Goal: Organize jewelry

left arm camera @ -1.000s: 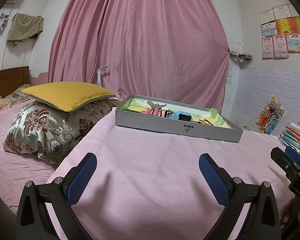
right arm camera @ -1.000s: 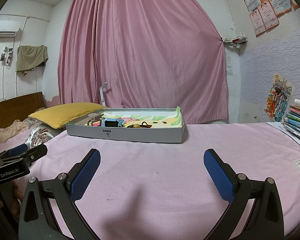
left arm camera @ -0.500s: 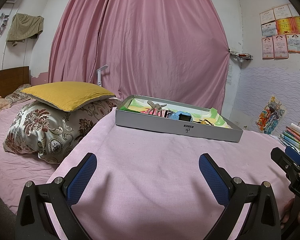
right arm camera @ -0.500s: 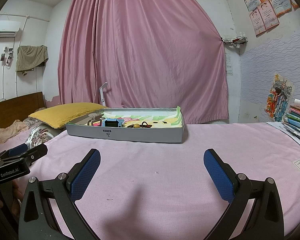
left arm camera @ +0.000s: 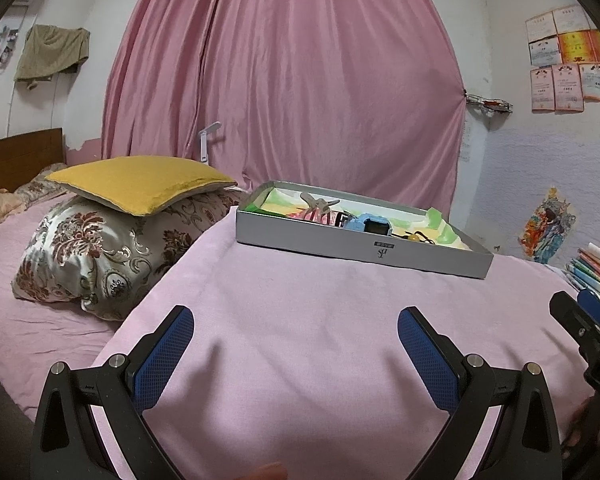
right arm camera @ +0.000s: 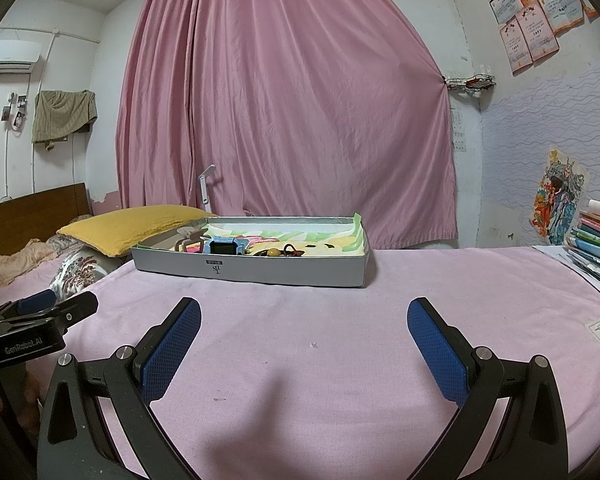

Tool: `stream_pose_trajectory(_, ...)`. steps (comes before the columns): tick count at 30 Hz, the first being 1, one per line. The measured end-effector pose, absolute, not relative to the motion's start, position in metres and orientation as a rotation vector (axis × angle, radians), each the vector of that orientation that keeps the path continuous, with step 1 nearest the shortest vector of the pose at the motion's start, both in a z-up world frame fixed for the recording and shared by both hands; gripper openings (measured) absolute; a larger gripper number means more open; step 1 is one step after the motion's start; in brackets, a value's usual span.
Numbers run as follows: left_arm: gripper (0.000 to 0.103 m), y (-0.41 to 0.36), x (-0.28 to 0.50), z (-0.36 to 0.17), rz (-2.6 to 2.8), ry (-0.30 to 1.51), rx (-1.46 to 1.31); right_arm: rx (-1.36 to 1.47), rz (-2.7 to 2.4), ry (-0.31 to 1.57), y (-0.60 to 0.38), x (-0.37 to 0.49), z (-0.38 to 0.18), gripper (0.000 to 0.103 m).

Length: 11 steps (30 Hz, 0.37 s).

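A: Any writing you can actually read?

B: Yes. The left claw (right arm camera: 40, 312), seen at the left edge of the right wrist view, carries white lettering that reads roughly "GenRobot.AI".

A: And the other one?

B: The right claw (left arm camera: 592, 320), at the right edge of the left wrist view, shows "DA" before the frame cuts it off.

A: The grey tray (right arm camera: 260, 270)?

B: Its front wall has a small dark label with a stylised monogram under it; I can't make out the letters.

A: The certificates (right arm camera: 528, 28) on the wall, up and right of the tray?

B: Printed text, far too small to read.
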<state>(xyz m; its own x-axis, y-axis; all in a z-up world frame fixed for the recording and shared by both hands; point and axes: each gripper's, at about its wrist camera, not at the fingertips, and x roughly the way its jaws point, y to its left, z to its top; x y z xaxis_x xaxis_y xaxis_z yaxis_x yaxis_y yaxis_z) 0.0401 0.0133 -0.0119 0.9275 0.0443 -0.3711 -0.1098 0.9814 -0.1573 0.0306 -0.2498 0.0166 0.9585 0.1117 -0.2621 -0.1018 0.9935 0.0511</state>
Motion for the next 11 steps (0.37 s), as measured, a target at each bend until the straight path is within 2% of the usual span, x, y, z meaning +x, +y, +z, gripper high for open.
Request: stream_pose_trajectory(11, 0.102, 0.0117, 0.0373, -0.0085, 0.089, 0.36, -0.148, 0.039, 0.111, 0.27, -0.2494, 0.0315, 0.0155, 0.101)
